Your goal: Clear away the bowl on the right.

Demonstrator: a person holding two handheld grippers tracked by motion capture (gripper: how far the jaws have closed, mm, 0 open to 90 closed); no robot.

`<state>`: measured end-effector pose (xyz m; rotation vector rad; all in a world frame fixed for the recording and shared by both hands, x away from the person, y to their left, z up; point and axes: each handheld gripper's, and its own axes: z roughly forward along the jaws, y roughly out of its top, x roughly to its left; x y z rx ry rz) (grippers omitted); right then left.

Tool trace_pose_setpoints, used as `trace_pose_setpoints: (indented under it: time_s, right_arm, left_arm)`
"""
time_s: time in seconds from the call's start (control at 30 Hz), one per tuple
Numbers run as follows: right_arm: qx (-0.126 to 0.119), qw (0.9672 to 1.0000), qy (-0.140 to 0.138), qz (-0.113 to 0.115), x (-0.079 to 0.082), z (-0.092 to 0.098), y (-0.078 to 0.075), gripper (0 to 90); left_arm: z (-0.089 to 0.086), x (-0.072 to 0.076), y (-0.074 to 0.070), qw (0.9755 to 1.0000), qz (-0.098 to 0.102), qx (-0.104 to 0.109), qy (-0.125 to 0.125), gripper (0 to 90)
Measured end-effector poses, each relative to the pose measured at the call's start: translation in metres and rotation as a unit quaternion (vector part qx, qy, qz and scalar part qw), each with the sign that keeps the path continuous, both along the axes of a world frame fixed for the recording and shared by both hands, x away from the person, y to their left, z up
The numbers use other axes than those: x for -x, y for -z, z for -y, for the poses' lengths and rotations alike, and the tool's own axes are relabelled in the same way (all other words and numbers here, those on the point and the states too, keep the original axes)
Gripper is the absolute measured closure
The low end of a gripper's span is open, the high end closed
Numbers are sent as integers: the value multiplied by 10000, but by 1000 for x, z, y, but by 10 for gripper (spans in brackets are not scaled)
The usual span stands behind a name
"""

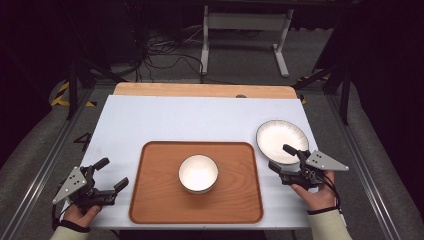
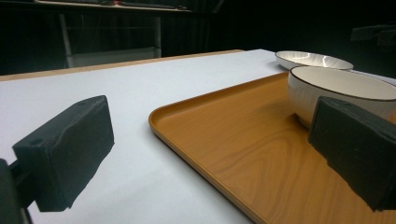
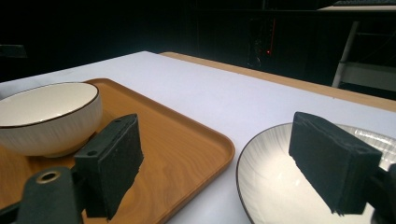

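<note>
**At the plate's near rim: preparing the right-hand pickup**

At the right edge of the table (image 1: 150,115), the right gripper (image 1: 286,158) hovers with its jaws apart at the near rim of the ribbed white plate (image 1: 281,140), one jaw above the plate's inner face and the other toward the wooden tray (image 1: 155,200). The plate lies flat on the table, just beside the tray's right edge and apart from it. A white bowl (image 1: 198,173) stands at the tray's centre.

Judged procedure:
1. Lower one jaw to the table beside the rim, keeping the other inside the plate.
2. Close squarely on the rim; a shallow bite risks slippage on glazed ceramic.
3. Lift level, clearing the tray's raised lip.

The left gripper (image 1: 111,173), jaws likewise apart, rests near the tray's left edge, ready to steady the tray.
</note>
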<state>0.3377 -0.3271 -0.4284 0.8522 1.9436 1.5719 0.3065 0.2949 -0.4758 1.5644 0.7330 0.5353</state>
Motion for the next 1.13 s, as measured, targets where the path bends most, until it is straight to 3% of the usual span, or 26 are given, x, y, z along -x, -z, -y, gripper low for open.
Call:
trace_pose_setpoints:
  time_s: [0.47,0.7,0.8,1.13]
  right_arm:
    - [-160,9990,37,-415,3,7,26,165]
    - [-371,9984,79,-414,3,11,27,118]
    - [-554,9970,76,-542,0,14,28,78]
    - [-455,9975,-15,-544,0,13,28,78]
  left_arm:
    - [0,0,0,10000,0,-9,-2,8]
    - [0,0,0,10000,5,-13,-1,8]
    - [0,0,0,10000,6,-14,-1,8]
    - [0,0,0,10000,-5,-17,4,8]
